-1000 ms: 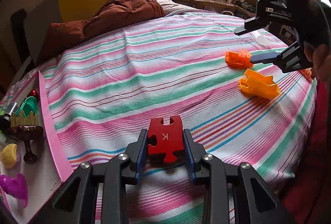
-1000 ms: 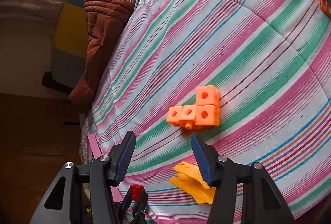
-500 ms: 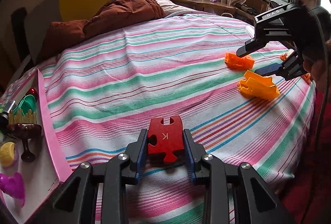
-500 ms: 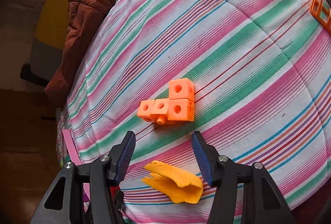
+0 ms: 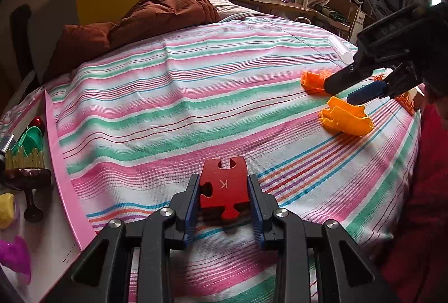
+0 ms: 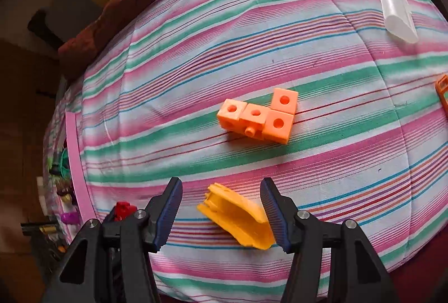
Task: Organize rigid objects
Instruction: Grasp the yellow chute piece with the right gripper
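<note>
Left gripper clamped on red puzzle piece, not yet in pink tray, which holds several toys. Right gripper jaws apart, straddling yellow piece, just widened; orange cube block and clear tube still loose on bedspread.

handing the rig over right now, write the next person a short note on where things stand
Left gripper: shut on the red puzzle piece, held low over the striped bedspread near the pink tray.
Right gripper: open, jaws just opening, hanging over the yellow piece, which lies between the fingers, not gripped.
Loose on the bedspread: orange cube block beyond the yellow piece, a clear tube further off, an orange frame piece at the right edge.
Done: several small toys already sit in the tray.
Left: put the red piece in, then likely the yellow piece, cubes, tube and frame piece.
</note>
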